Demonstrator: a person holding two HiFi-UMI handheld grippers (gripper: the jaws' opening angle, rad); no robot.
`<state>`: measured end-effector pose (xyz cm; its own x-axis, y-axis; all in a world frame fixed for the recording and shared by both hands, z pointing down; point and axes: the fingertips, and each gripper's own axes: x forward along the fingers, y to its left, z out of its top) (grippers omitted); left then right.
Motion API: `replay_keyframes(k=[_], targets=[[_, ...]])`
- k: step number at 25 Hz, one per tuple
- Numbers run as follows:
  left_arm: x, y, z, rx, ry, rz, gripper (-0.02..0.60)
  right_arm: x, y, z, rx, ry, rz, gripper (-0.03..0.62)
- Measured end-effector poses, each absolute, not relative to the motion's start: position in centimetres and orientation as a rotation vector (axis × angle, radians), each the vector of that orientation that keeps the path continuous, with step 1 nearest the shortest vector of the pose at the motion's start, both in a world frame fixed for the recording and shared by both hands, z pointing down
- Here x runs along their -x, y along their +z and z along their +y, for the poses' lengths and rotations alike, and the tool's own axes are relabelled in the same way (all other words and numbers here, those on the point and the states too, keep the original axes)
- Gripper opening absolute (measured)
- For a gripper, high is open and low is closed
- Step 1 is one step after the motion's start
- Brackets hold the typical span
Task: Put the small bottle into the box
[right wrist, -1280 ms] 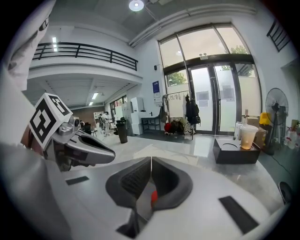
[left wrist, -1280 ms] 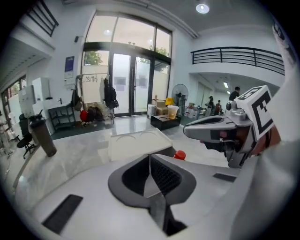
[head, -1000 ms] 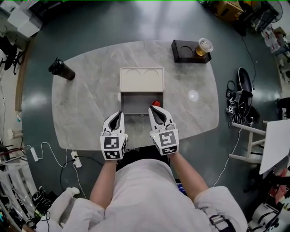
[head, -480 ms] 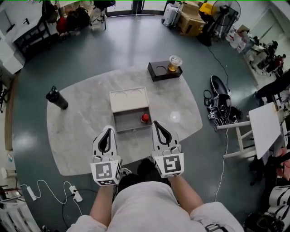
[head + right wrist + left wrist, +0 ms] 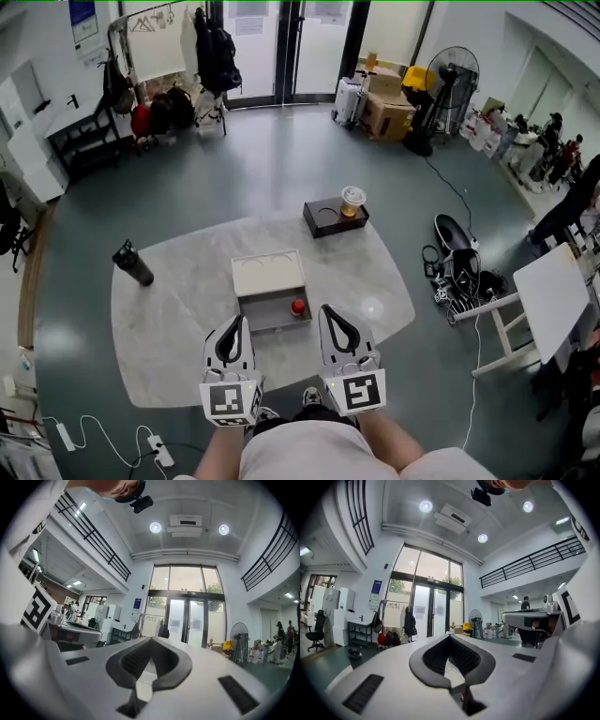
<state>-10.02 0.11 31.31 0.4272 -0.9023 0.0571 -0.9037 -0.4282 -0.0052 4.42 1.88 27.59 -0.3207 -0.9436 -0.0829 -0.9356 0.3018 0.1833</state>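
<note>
Far below in the head view, the open grey box [image 5: 263, 313] lies on the marble table [image 5: 178, 319] with its cream lid [image 5: 267, 275] folded back. The small bottle [image 5: 298, 307], seen as a red cap, stands inside the box at its right side. My left gripper [image 5: 236, 322] and right gripper [image 5: 328, 310] are held high above the table's near edge, side by side, both shut and empty. The left gripper [image 5: 451, 637] in its own view and the right gripper [image 5: 151, 639] in its own view point level at the glass doors, with the table out of sight.
A dark flask [image 5: 133, 264] stands at the table's left edge. A black tray [image 5: 329, 218] with a drink cup [image 5: 352, 200] sits at the far right corner. A fan [image 5: 448, 75], boxes, floor cables and a white side table [image 5: 553, 300] surround the table.
Both grippers have risen well above the table and levelled out, still shut. The head view has lifted too, so the table and box look smaller and more of the room shows.
</note>
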Motion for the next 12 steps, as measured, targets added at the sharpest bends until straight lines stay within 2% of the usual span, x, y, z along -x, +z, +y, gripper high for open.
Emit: replay_keyframes(k=[12], targets=[[7.2,27.3,0.7,-2.650,-0.058,-1.739,0.021,-7.1,24.2,3.4,-1.853,-0.398,-2.538,0.025]])
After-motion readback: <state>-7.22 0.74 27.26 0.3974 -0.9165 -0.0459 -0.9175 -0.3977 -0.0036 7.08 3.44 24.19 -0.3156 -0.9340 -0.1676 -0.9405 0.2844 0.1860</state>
